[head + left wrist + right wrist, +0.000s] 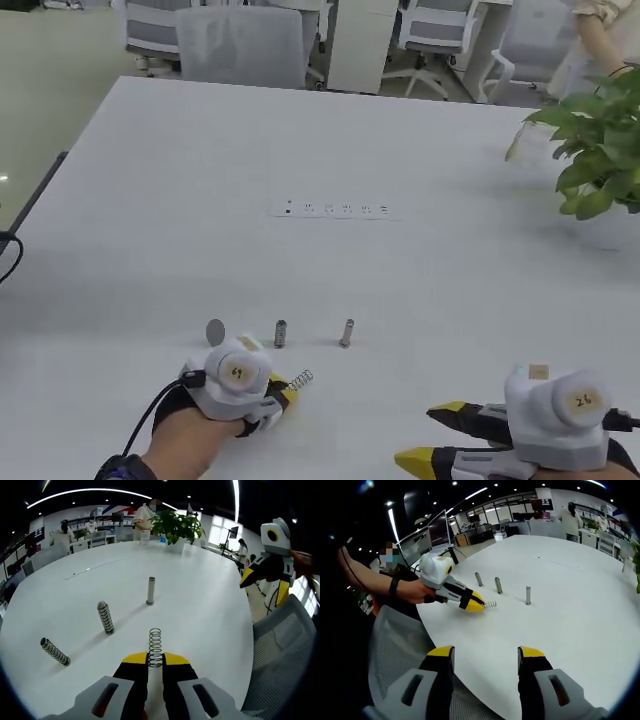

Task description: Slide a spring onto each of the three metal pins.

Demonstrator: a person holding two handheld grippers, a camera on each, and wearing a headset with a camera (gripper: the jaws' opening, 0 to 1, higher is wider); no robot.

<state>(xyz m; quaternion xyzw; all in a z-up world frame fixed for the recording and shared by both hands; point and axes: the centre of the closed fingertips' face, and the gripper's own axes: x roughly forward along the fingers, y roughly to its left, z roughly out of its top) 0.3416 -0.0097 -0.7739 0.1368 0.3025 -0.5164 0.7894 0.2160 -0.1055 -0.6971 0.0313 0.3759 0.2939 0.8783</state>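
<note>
Presently, a loose spring (155,647) is gripped by one end between the closed yellow tips of the left tool (155,661), and its free length is pointed forward toward the pins. Three metal pins are set upright in a row on the white counter (400,140). The bare pin (150,590), at the right end of the row in the head view, is seen without any coil; it stands ahead of the held spring and apart from it. The middle pin (105,617) is already wrapped by a spring along most of its height, and the left pin (55,651) is likewise covered by coils. Whether the held spring touches the counter cannot be told. The right tool (485,652) is held with its jaws spread wide and nothing between them, at the near edge of the counter and well to the right of the pins. A power strip (335,209) is set into the counter farther back, and a leafy plant (600,150) is placed at the far right. A grey mesh chair (395,650) is seen below the right tool in the right gripper view.
</note>
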